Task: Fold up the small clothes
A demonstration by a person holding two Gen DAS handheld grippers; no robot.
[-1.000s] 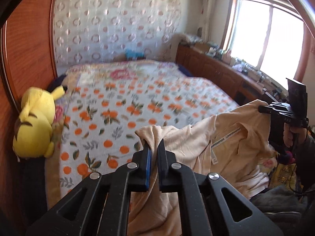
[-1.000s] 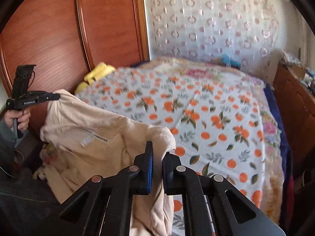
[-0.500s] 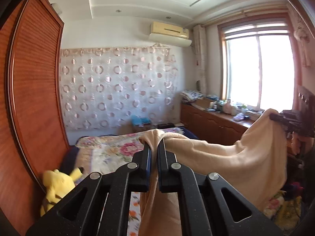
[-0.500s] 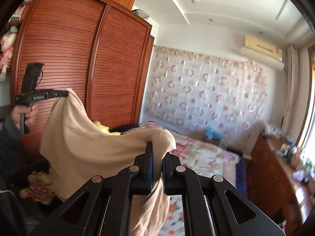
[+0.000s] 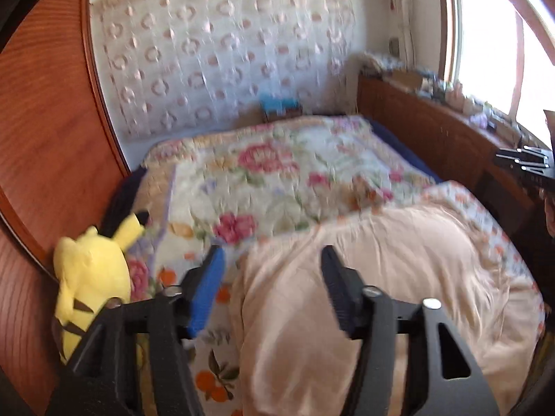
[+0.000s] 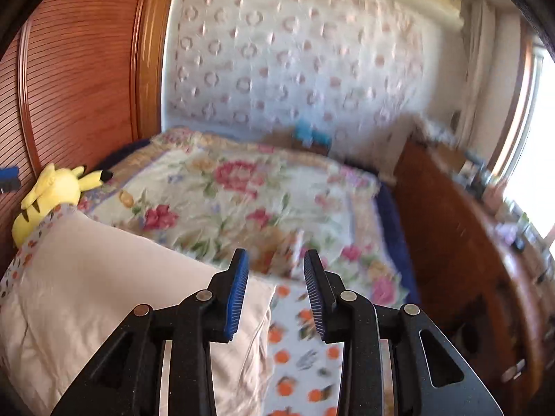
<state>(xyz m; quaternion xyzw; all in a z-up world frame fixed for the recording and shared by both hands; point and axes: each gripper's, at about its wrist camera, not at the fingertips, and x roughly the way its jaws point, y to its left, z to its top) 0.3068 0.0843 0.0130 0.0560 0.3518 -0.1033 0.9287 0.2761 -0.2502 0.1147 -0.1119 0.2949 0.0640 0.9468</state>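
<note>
A beige garment (image 5: 374, 277) lies spread on the bed's near part, over the orange-print cover. My left gripper (image 5: 272, 260) is open and empty just above the garment's left edge. The garment also shows in the right wrist view (image 6: 104, 294), at lower left. My right gripper (image 6: 275, 270) is open and empty above the garment's right edge, its left finger over the cloth. The right gripper's body shows at the right edge of the left wrist view (image 5: 523, 163).
The bed carries a floral quilt (image 5: 277, 173) farther back and an orange-print sheet (image 6: 298, 364) near me. A yellow plush toy (image 5: 90, 284) sits at the bed's left by the wooden wardrobe (image 5: 41, 121). A wooden cabinet (image 6: 468, 242) with clutter runs along the right under the window.
Both grippers swung the garment up, then down onto the bed, and opened. The garment left both grippers and now lies flat on the bed.
</note>
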